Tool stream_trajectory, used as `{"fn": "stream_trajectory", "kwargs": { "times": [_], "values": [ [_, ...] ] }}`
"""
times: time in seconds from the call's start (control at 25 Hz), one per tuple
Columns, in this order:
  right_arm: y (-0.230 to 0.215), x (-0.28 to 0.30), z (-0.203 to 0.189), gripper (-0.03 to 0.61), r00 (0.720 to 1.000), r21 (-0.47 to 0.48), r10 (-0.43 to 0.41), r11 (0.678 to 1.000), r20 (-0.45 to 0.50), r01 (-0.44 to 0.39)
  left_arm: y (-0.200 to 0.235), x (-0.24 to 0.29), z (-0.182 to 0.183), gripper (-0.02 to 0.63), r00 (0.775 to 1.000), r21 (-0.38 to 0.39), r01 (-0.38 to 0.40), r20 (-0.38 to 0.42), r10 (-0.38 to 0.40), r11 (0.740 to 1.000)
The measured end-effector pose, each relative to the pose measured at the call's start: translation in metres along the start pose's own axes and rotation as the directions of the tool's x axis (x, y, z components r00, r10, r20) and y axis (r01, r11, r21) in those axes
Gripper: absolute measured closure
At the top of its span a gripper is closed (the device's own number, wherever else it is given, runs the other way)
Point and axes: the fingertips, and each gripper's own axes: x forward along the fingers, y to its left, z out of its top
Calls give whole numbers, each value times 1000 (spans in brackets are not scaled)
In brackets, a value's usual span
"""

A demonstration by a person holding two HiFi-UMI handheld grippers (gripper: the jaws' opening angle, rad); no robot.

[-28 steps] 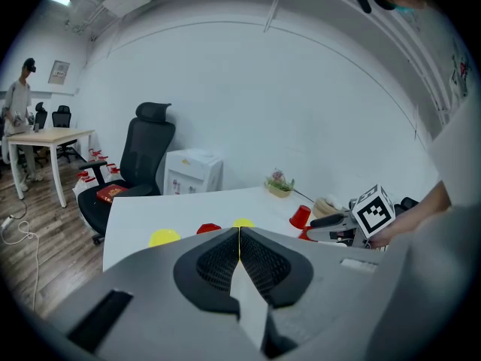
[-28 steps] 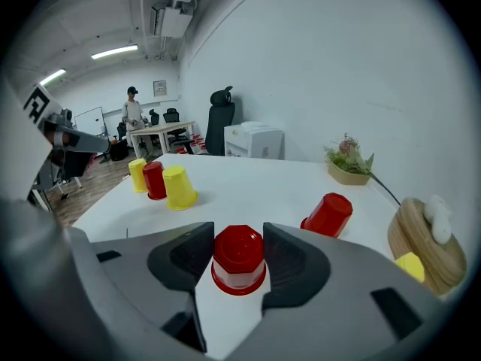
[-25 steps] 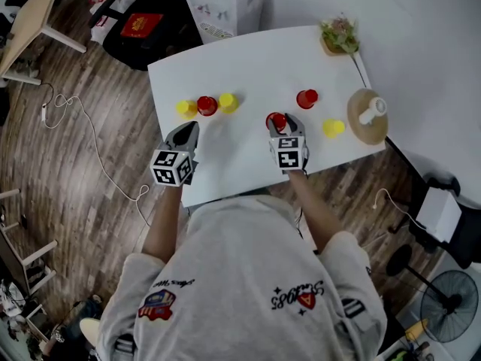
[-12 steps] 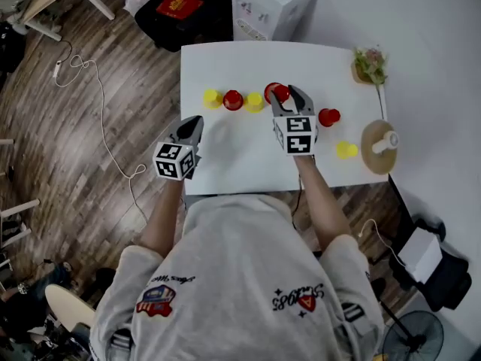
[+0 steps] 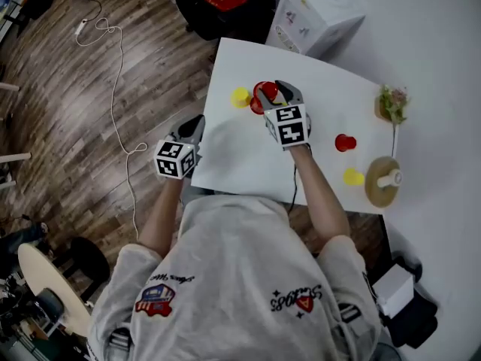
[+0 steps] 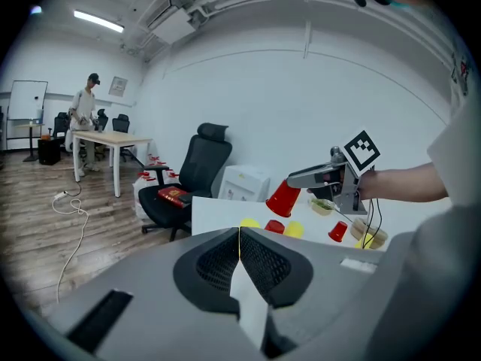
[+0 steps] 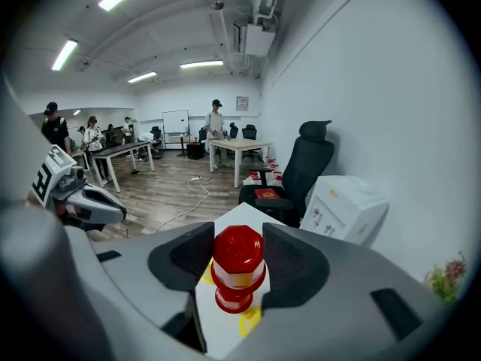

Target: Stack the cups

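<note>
A: Start w/ the jaws, pls. What does the right gripper (image 7: 237,248) have?

B: Its jaws stand partly apart and press on the held red cup (image 7: 238,256), on the side wall close to the base. The base looks toward the gripper's camera, and the mouth points away and down.

A: And the left gripper (image 6: 239,241)?

B: Jaws together, nothing btw. them. It hangs at the near left edge of the table (image 5: 248,160).

A: Where is the held cup vs. the table?

B: Above the table's far left part, over a short row of three. These are a yellow cup (image 5: 240,97), a red cup on the table (image 5: 257,107) and a second yellow cup (image 6: 294,229). Whether it touches the red one below, I cannot tell. A single red cup (image 5: 345,142) and a single yellow cup (image 5: 353,176) stand well apart from the row, toward the table's right side.

A: How will it handle, in your opinion?

B: Prob. very light, thin plastic. It looks stiff enough to lift, but I think the wall gives if it is squeezed hard. It seems smooth and tapered, so it can slide out toward the narrow end. I would hold it on the wall, approx. mid height, w/ gentle pressure. The mouth should be kept free, because it must go over the next cup.
</note>
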Motion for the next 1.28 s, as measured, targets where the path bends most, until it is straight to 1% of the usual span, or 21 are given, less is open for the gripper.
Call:
{"fn": "stream_trajectory", "kwargs": {
  "times": [0.16,0.36,0.56,0.72,0.84,0.92,0.96,1.12,1.28],
  "values": [
    [25,19,-1,377,998,-16,46,999,-42,-46,20,-16,-8,607,999,-29,-37,2,38,999],
    [37,39,-7,376,996,-25,60,998,-60,-62,39,-26,-15,607,998,-51,-56,-4,56,997],
    [44,48,-18,376,992,-18,69,997,-107,-72,46,-25,-19,607,999,-53,-50,-14,49,997],
    [44,48,-18,373,992,-22,64,998,-106,-67,48,-23,-13,607,999,-43,-37,-18,36,998],
    [45,49,-16,370,993,-6,62,998,-98,-63,51,-20,-9,607,999,-34,-25,-24,24,999],
    [44,49,-14,328,995,11,62,998,-78,-61,51,-17,-7,607,999,-28,-15,-29,15,999],
    [43,48,-11,313,997,19,56,998,-58,-55,51,-14,-7,607,999,-25,-10,-32,9,1000],
    [23,35,1,321,999,72,-7,997,32,4,45,-3,-5,607,999,-8,21,-46,-21,1000],
    [-11,10,-8,328,993,138,-104,986,63,94,34,11,2,607,997,19,61,-59,-59,998]
  ]
}}
